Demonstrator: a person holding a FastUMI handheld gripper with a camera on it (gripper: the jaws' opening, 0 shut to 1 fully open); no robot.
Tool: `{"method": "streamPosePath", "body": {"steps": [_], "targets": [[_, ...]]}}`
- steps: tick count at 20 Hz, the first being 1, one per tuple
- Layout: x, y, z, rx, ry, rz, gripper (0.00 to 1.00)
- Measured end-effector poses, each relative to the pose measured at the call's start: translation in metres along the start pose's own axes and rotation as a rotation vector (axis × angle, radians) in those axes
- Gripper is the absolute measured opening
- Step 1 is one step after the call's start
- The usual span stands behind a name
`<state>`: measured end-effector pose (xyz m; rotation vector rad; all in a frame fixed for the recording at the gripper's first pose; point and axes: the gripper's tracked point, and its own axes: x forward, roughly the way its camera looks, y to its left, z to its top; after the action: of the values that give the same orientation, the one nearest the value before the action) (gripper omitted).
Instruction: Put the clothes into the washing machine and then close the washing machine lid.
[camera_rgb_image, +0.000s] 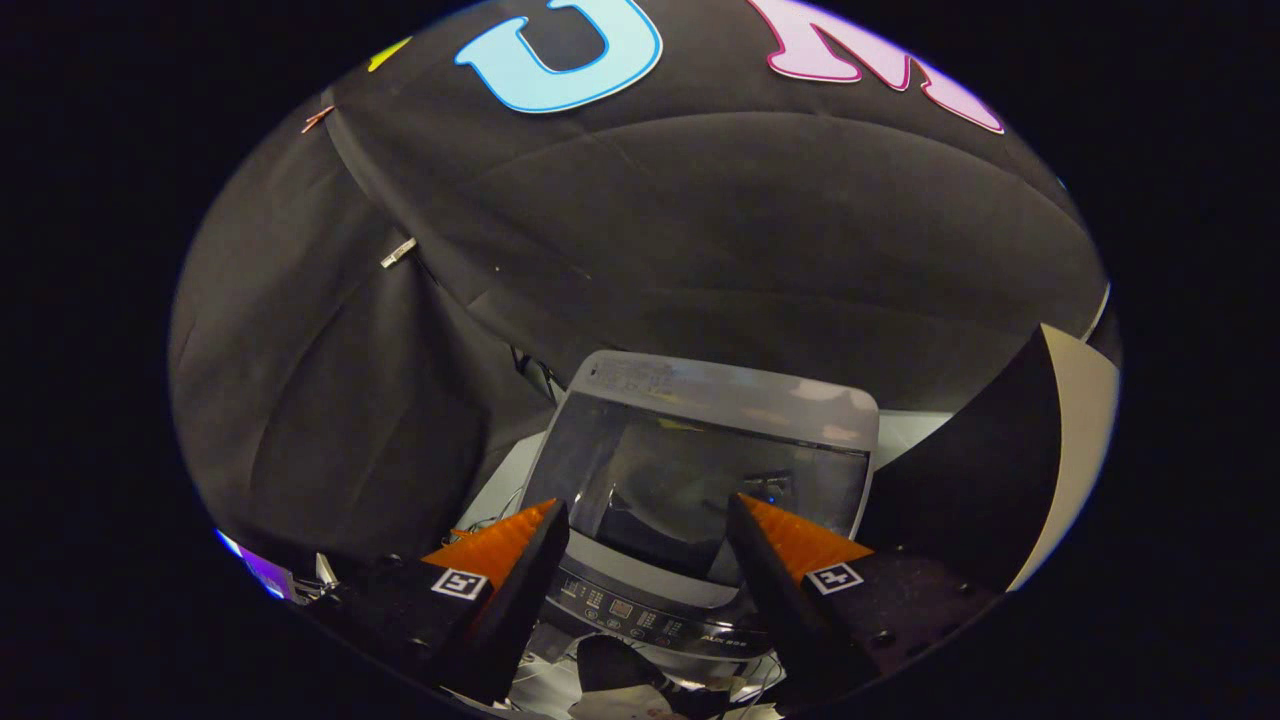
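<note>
1. Grey plastic frames the washing machine lid (700, 440), which stands raised and tilted back, its dark glass pane facing the gripper, just beyond the fingertips.
2. Below the lid, the washing machine (650, 612) shows its curved control panel between the two fingers.
3. Nearer than the panel, low between the fingers, lies a dark and pale bundle that may be the clothes (615, 680); it is too cut off to tell for sure.
4. Gripper (648, 520) fingers are spread wide apart with nothing between them, touching nothing.
5. Black cloth wall (700, 230) rises behind the machine.
6. A pale panel (1080, 440) stands to the right of the machine.
</note>
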<state>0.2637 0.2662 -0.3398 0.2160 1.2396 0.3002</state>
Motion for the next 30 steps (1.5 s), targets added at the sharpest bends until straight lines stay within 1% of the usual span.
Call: {"method": "streamPosePath", "body": {"steps": [3, 7, 9, 12, 18, 21, 23, 25, 27, 30], "targets": [[-0.006, 0.001, 0.013, -0.017, -0.07, -0.004, 1.0], [-0.019, 0.025, 0.032, -0.063, -0.198, 0.036, 1.0], [-0.029, 0.026, 0.037, -0.06, -0.246, 0.023, 0.99], [-0.053, 0.028, 0.047, -0.105, -0.328, 0.003, 0.99], [-0.119, 0.042, 0.049, -0.164, -0.523, -0.015, 0.99], [-0.155, 0.055, 0.038, -0.195, -0.603, -0.004, 0.99], [-0.187, 0.06, 0.028, -0.22, -0.667, 0.006, 0.99], [-0.221, 0.057, 0.016, -0.238, -0.728, 0.0, 0.99], [-0.249, 0.058, 0.004, -0.247, -0.787, 0.012, 0.99], [-0.294, 0.05, -0.011, -0.259, -0.87, 0.0, 0.99]]}}
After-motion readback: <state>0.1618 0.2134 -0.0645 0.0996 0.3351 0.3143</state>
